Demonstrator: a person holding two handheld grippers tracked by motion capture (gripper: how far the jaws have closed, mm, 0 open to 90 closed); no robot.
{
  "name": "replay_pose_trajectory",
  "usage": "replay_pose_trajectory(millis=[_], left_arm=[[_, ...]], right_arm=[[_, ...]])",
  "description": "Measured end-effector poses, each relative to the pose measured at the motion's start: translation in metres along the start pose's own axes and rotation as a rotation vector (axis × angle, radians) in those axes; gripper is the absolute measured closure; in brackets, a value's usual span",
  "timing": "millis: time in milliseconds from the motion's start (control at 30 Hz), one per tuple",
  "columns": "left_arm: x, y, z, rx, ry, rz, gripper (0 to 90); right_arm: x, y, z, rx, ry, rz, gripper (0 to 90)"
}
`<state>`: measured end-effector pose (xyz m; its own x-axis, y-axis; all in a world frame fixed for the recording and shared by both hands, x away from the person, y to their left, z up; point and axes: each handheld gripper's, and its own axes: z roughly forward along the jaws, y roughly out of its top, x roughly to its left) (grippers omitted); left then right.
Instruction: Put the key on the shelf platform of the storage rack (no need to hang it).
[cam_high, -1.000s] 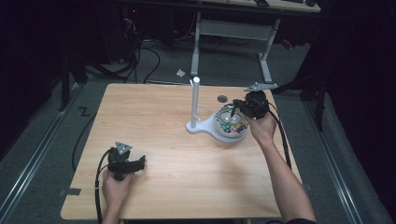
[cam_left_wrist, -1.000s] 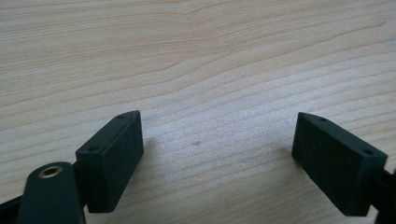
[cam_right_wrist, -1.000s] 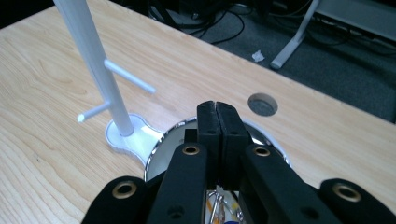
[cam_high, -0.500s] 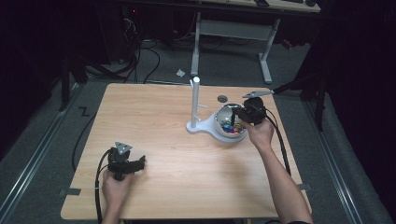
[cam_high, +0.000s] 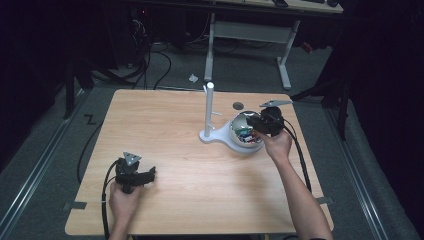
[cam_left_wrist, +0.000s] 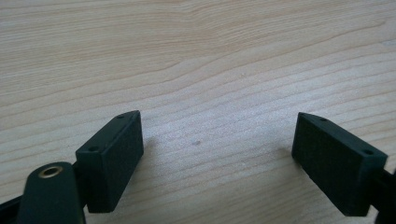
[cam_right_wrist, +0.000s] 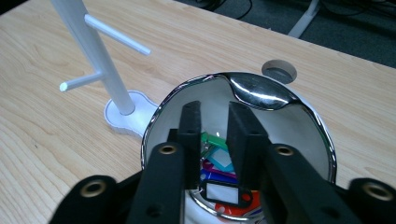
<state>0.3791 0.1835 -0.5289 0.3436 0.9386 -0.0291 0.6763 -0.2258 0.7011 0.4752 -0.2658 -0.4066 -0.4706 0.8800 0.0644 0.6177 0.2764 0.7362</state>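
A shiny metal bowl (cam_high: 239, 142) (cam_right_wrist: 261, 91) sits on the wooden table right of centre and holds several coloured key tags (cam_high: 246, 134) (cam_right_wrist: 223, 192). A white peg stand (cam_high: 209, 112) (cam_right_wrist: 100, 60) rises just left of it. My right gripper (cam_high: 252, 127) (cam_right_wrist: 214, 109) points down into the bowl. Its jaws have just been opening and now stand a little apart above the tags, pressing on nothing. My left gripper (cam_high: 145, 175) (cam_left_wrist: 217, 135) rests near the table's front left, jaws wide open over bare wood.
A round cable hole (cam_high: 238, 105) (cam_right_wrist: 279, 71) lies in the tabletop behind the bowl. The stand's two side pegs (cam_right_wrist: 116, 35) stick out near the bowl's rim. Beyond the table's far edge are a desk frame (cam_high: 250, 30) and floor cables.
The right hand has sunk a little, bringing its gripper lower into the bowl. The left hand and its gripper have stayed where they were.
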Motion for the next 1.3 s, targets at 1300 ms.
replay_pose_trajectory(millis=[1300], left_arm=[[0.000,0.000,0.000,0.000,0.000,0.000,16.9]], right_arm=[[-0.005,-0.023,-0.081,-0.135,-0.084,-0.005,51.0]])
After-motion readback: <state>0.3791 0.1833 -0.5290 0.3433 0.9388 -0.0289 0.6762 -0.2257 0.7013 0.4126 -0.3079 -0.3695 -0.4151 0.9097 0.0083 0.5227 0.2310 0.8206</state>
